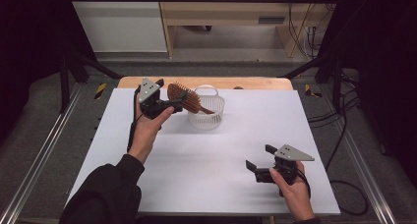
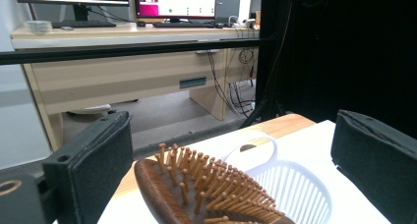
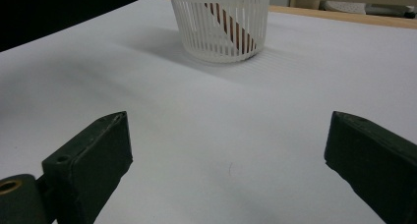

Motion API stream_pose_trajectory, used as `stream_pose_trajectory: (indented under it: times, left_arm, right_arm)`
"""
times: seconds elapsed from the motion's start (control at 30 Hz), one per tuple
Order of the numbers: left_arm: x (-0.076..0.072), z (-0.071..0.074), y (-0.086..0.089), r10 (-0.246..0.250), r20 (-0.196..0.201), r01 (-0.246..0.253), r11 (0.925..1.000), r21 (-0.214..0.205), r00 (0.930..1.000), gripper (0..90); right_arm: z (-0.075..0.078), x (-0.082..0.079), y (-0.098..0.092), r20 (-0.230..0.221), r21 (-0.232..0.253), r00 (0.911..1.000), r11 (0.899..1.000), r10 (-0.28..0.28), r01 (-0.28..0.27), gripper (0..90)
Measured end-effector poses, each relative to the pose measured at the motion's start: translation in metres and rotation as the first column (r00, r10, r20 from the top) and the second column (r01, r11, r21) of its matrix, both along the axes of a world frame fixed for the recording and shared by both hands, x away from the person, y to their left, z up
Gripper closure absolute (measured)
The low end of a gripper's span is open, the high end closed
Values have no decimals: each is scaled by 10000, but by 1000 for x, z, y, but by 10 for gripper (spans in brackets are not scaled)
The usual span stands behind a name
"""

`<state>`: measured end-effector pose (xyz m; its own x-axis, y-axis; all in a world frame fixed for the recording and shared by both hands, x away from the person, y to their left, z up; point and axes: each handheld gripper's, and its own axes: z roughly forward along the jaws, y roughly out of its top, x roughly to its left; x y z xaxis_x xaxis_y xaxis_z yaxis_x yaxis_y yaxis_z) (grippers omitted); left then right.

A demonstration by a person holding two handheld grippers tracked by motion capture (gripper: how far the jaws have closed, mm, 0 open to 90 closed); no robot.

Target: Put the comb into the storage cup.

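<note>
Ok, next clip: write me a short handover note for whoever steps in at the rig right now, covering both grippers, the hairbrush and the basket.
Left gripper: jaws wide apart, raised beside the basket, with the brush head between them but not clamped.
Right gripper: open, holding nothing, low over the near right of the white table.
Brown wooden paddle hairbrush with peg bristles: handle down inside the white slotted plastic basket, head leaning out over the left rim, bristles up.
Done: the brush appears to be deposited in the basket.
Left: probably just draw the left gripper back clear of the brush without tipping the basket.
</note>
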<state>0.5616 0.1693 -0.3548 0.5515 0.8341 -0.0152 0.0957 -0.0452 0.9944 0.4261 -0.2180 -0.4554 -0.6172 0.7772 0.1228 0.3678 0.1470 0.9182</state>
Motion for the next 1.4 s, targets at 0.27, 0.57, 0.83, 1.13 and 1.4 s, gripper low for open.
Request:
stream_pose_trajectory:
  times: [0.27, 0.57, 0.83, 1.13, 1.4]
  left_arm:
    - [-9, 2, 4, -9, 136, 10, 10000, -57, 9999, 26]
    - [-18, 3, 10, -71, 239, 73, 9999, -79, 9997, 26]
    - [-26, 2, 12, -220, 288, 223, 9997, -83, 9993, 21]
    - [-34, 4, 16, -385, 242, 389, 9991, -180, 9990, 17]
    - [-44, 10, 22, -461, 248, 464, 9988, -140, 9986, 18]
  right_arm:
    - [0, 0, 0, -22, -2, 10000, 10000, -3, 3, 44]
    - [0, 0, 1, 11, -29, 10000, 10000, 14, -14, 44]
    - [0, 0, 1, 3, -46, 10000, 10000, 17, -17, 43]
    - [0, 0, 1, 23, -62, 10000, 10000, 19, -19, 43]
    - [0, -1, 1, 15, -53, 10000, 10000, 3, -3, 43]
